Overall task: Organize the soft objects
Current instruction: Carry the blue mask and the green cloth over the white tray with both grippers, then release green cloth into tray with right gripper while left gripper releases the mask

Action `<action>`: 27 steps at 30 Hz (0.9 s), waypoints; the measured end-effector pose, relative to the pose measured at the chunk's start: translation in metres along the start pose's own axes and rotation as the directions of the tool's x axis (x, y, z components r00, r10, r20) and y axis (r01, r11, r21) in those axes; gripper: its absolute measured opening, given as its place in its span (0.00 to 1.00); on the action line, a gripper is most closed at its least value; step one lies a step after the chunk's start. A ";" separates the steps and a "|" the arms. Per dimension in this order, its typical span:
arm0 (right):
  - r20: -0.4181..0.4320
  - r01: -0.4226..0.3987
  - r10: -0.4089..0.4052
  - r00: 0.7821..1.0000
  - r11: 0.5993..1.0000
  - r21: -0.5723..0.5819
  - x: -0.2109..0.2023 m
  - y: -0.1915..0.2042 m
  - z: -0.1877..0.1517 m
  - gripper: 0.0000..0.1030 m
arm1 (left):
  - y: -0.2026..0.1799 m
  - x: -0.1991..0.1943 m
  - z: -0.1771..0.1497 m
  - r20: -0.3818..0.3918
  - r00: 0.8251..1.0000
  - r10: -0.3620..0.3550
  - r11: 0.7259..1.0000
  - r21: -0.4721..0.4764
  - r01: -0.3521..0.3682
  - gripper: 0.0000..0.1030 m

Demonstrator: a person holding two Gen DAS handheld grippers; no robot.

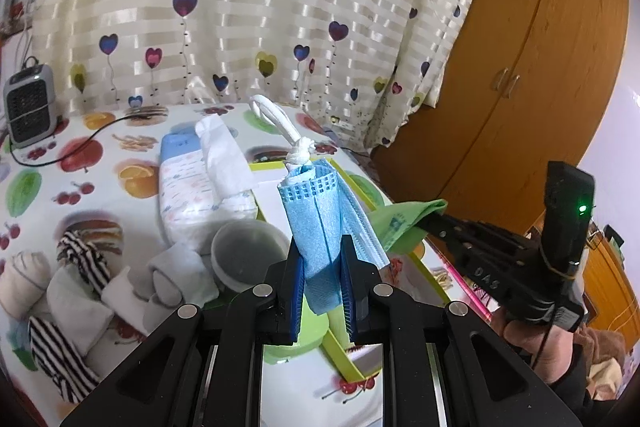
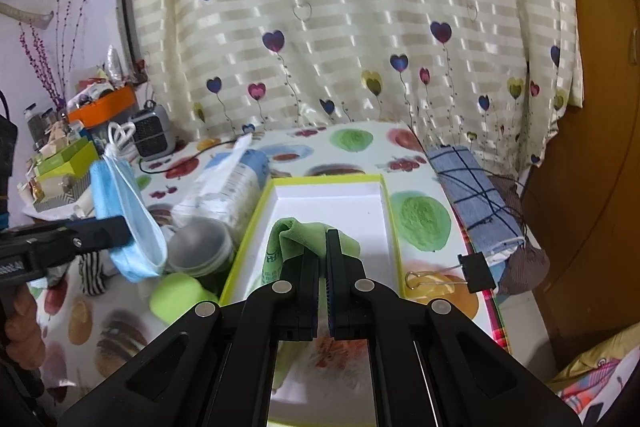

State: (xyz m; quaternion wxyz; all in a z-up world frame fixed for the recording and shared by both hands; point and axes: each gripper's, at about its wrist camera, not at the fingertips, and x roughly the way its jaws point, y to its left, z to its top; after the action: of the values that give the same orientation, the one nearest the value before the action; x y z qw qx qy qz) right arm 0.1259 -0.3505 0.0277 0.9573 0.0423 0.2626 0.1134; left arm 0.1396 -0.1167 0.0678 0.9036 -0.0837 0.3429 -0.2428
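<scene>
Left hand-held gripper [image 1: 322, 267] clamped on folded blue face mask [image 1: 316, 211]; right hand-held gripper [image 2: 323, 251] pinching green cloth [image 2: 292, 235], above lime-rimmed box [image 2: 256, 211]

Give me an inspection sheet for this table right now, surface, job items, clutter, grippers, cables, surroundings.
Surface: fruit-print tablecloth, crowded.
Job's things: blue face mask in left gripper; green cloth in right gripper, over the open white box; rolled socks piled at the left; folded blue checked cloth on the right edge.
Clutter: tissue pack, grey round lid, binder clip.
Grippers: both jaws closed on fabric.
Cables: black cord from small heater across the cloth.
Surroundings: heart-print curtain, wooden wardrobe.
</scene>
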 end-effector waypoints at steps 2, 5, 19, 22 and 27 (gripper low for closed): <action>-0.016 0.006 -0.006 1.000 1.000 0.004 0.007 -0.003 -0.001 0.03 | -0.001 0.005 0.003 -0.004 1.000 -0.001 1.000 0.003 0.001 0.15; -0.046 0.015 -0.015 0.999 1.000 0.010 0.019 -0.007 -0.004 0.03 | 0.000 0.011 0.005 -0.010 1.000 -0.004 1.000 0.005 0.004 0.15; -0.161 0.034 -0.030 0.986 0.999 0.023 0.051 -0.017 -0.016 0.11 | 0.000 0.037 0.019 -0.039 0.999 -0.012 1.000 0.004 0.012 0.15; -0.137 0.029 -0.026 0.990 0.999 0.019 0.044 -0.015 -0.015 0.26 | -0.001 0.044 0.021 -0.049 0.999 -0.012 1.000 0.008 0.012 0.15; -0.102 0.033 -0.032 0.994 0.999 0.009 0.028 -0.012 -0.012 0.32 | -0.006 0.058 0.024 -0.075 0.997 -0.021 1.000 0.019 0.022 0.15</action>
State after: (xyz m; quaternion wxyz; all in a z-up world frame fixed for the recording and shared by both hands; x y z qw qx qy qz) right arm 0.1454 -0.3551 0.0014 0.9441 0.0372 0.3125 0.0986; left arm 0.1905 -0.1505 0.0543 0.8883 -0.0692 0.3730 -0.2589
